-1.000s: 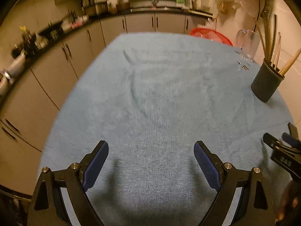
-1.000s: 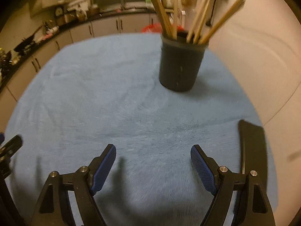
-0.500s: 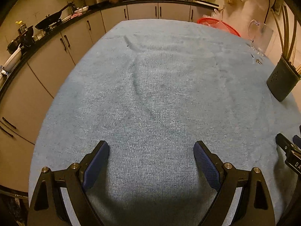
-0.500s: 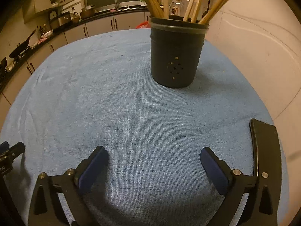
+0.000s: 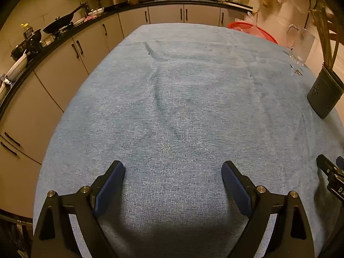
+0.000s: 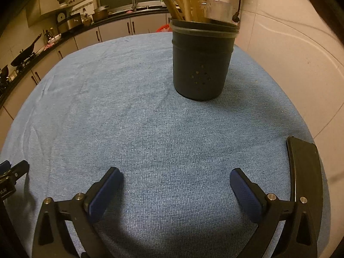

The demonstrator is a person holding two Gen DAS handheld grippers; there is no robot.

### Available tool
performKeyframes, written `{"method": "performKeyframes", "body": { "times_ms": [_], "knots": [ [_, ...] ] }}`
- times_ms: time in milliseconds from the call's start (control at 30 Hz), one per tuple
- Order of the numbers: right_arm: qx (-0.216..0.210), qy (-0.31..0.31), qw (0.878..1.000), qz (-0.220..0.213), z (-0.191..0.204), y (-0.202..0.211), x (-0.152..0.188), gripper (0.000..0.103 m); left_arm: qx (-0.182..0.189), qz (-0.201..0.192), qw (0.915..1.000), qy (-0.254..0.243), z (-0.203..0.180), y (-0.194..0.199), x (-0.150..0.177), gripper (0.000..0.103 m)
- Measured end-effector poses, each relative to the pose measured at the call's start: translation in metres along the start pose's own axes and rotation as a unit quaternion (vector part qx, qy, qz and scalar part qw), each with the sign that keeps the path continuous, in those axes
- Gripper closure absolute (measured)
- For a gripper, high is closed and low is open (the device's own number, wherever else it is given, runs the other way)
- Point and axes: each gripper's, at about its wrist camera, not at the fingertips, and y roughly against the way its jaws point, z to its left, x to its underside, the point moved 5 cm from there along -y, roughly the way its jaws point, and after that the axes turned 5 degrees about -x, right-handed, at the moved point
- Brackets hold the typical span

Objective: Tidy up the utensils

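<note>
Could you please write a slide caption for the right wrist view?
Open right gripper over blue cloth, facing a dark holder of wooden utensils.

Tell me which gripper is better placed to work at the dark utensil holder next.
Right, probably. The right gripper is open and empty with the utensil holder straight ahead. For the left gripper, also open and empty, the holder sits far off to its right.

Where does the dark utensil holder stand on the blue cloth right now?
In the right wrist view the dark utensil holder stands upright on the blue cloth, ahead of the open right gripper, near the wall-side edge, with wooden utensils inside.
</note>
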Motion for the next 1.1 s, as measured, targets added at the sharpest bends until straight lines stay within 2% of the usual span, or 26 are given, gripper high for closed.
{"method": "performKeyframes", "body": {
  "times_ms": [367,500,600,800,933,1100],
  "knots": [
    [-0.001,0.0,1.0,0.0,0.0,0.0,-0.001,0.0,0.004,-0.007,0.9998,0.018,0.008,0.003,0.001,0.01],
    [-0.001,0.0,1.0,0.0,0.0,0.0,-0.001,0.001,0.001,-0.017,0.999,0.041,0.022,0.01,0.001,0.01],
    [-0.001,0.0,1.0,0.0,-0.001,0.0,-0.001,0.0,-0.032,-0.034,0.9977,0.049,0.04,0.017,0.001,0.01],
    [-0.001,0.0,1.0,0.0,-0.001,-0.001,0.0,0.0,-0.052,-0.047,0.9946,0.077,0.08,0.028,0.006,0.01],
    [-0.001,0.0,1.0,0.0,0.0,-0.001,0.0,0.001,-0.046,-0.045,0.9933,0.096,0.096,0.027,0.007,0.01],
    [-0.001,0.0,1.0,0.0,-0.001,-0.001,0.0,0.001,-0.044,-0.04,0.9938,0.094,0.097,0.017,0.01,0.01]
  ]
}}
